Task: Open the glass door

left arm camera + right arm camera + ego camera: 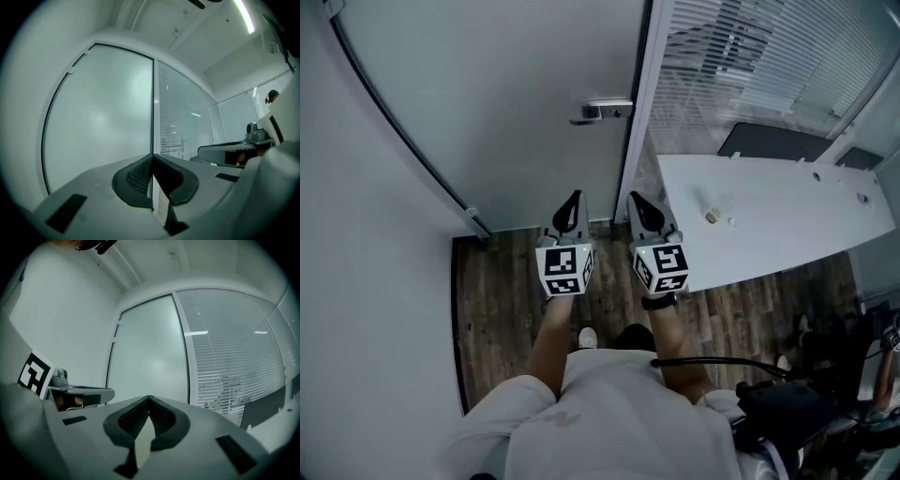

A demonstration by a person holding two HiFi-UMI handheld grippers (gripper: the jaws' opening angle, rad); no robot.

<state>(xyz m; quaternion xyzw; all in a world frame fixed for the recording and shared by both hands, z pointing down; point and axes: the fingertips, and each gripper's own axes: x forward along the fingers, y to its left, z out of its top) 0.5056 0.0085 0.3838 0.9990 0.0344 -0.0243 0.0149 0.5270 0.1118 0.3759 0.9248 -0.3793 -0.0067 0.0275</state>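
A frosted glass door (516, 103) stands closed ahead of me, with a metal lever handle (602, 112) at its right edge beside the door frame. Both grippers are held level in front of the person, side by side and short of the door. My left gripper (573, 200) is shut with nothing in it. My right gripper (638, 200) is also shut and empty, a little below the handle in the head view. In the left gripper view the door (103, 117) fills the middle; in the right gripper view the door (150, 352) stands straight ahead.
A white wall (366, 281) runs along the left. Right of the door is a glass partition with blinds (750, 66). A white desk (778, 220) with small items stands on the right, and a dark chair (806, 412) sits behind. The floor (497, 300) is dark wood.
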